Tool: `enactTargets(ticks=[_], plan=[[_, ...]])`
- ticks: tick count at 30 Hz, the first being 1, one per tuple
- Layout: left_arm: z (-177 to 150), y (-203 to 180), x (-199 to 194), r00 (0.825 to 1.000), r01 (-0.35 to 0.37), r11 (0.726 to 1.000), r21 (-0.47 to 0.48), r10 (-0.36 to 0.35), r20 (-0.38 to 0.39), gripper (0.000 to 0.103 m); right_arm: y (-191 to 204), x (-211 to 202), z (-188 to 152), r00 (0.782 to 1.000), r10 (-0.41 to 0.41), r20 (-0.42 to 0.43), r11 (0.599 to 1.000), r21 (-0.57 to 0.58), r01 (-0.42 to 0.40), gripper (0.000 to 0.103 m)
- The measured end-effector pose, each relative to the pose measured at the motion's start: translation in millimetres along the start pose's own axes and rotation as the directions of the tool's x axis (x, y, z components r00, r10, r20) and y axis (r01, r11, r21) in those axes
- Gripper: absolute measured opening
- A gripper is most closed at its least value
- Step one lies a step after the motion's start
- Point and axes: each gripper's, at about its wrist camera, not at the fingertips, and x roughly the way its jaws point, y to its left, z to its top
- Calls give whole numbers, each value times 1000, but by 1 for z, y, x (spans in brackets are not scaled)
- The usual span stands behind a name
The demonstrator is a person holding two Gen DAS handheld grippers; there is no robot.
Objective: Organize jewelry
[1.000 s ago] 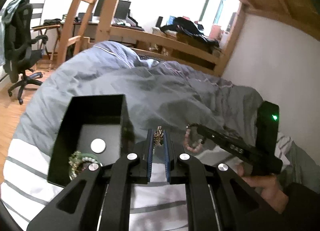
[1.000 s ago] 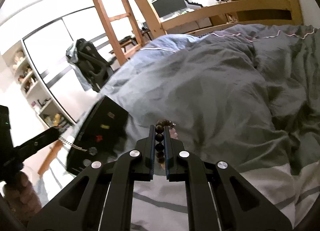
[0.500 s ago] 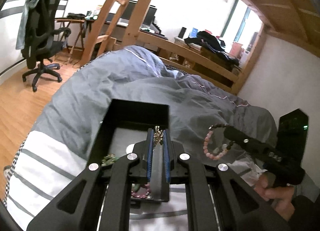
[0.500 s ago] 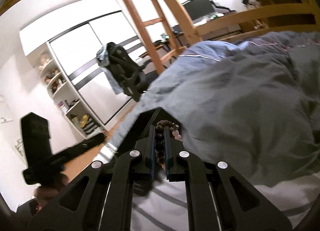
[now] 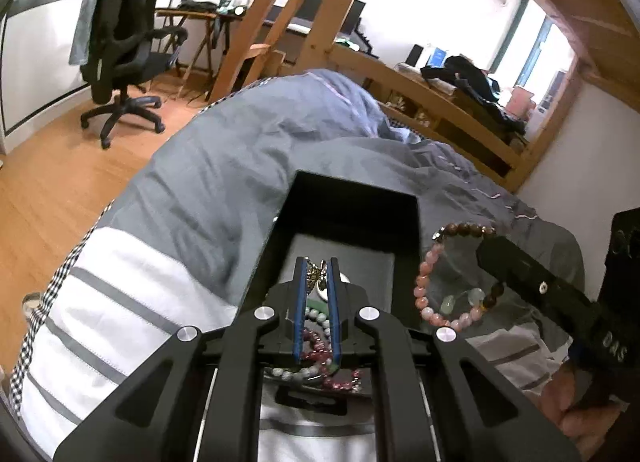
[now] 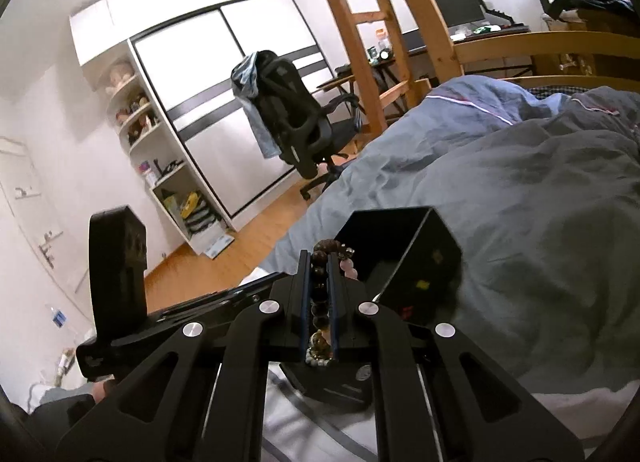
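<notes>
A black open jewelry box (image 5: 356, 202) sits on the bed; it also shows in the right wrist view (image 6: 416, 258). Several bead bracelets (image 5: 320, 366) lie in it. My left gripper (image 5: 317, 274) hangs over the box, shut on a small gold chain piece (image 5: 315, 274). My right gripper (image 6: 319, 262) is shut on a bracelet of brown and pink beads (image 6: 320, 290), which hangs in a loop (image 5: 424, 282) just right of the box in the left wrist view.
The bed has a grey duvet (image 5: 240, 166) and a white striped cover (image 5: 112, 302). A black office chair (image 5: 120, 50) stands on the wood floor. Wooden bunk posts (image 6: 360, 22), a desk and white shelves (image 6: 160, 142) stand beyond.
My left gripper has moved from right of the box to over it. My right gripper has swung left toward the box with the bracelet. Both stay shut.
</notes>
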Motion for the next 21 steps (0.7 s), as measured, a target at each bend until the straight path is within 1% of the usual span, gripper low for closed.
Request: enactTargets(ticks=[4, 8, 9, 10, 11, 12, 13, 14, 15, 16, 17, 18, 20, 21], plan=[[-1, 6, 2, 1000, 0, 1000, -23, -1, -18, 9, 7, 8, -3, 1000, 0, -23, 1000, -16, 0, 9], [-3, 12, 0, 1000, -12, 998, -54, 11, -17, 11, 11, 14, -3, 999, -12, -44, 1000, -11, 11, 11], [-3, 14, -1, 1000, -16, 998, -60, 15, -18, 21, 10, 16, -3, 999, -13, -50, 1000, -4, 13, 13], [-3, 15, -2, 1000, -20, 998, -65, 19, -16, 32, 9, 17, -2, 999, -15, -51, 1000, 0, 15, 27], [-4, 17, -4, 999, -38, 996, -75, 38, -8, 55, 8, 15, -2, 999, -17, -37, 1000, 7, 17, 47], [-4, 19, -7, 998, -55, 995, -86, 56, 8, 62, 6, 10, -1, 1000, -21, -13, 1000, 16, 21, 56], [-3, 21, -9, 998, -62, 994, -92, 63, 15, 62, 6, 7, -1, 1000, -26, 2, 999, 20, 26, 66], [-2, 23, -11, 998, -64, 993, -102, 66, 15, 65, 5, 3, 0, 999, -36, 15, 999, 23, 36, 69], [-2, 24, -14, 997, -67, 991, -111, 70, 18, 71, 5, -1, 2, 999, -49, 23, 999, 20, 48, 71], [-2, 26, -19, 996, -83, 989, -119, 86, 24, 75, 6, -4, 4, 998, -60, 31, 998, 15, 60, 78], [-2, 27, -22, 994, -99, 988, -118, 103, 31, 82, 8, -11, 6, 995, -88, 50, 996, 6, 88, 90], [-2, 27, -28, 992, -117, 987, -113, 123, 43, 89, 10, -18, 8, 990, -119, 73, 993, -6, 120, 95], [-2, 26, -42, 987, -136, 986, -100, 143, 68, 95, 16, -27, 11, 984, -160, 84, 986, -40, 164, 99], [-2, 25, -48, 987, -134, 987, -90, 141, 74, 96, 20, -29, 12, 981, -179, 78, 981, -62, 184, 99]])
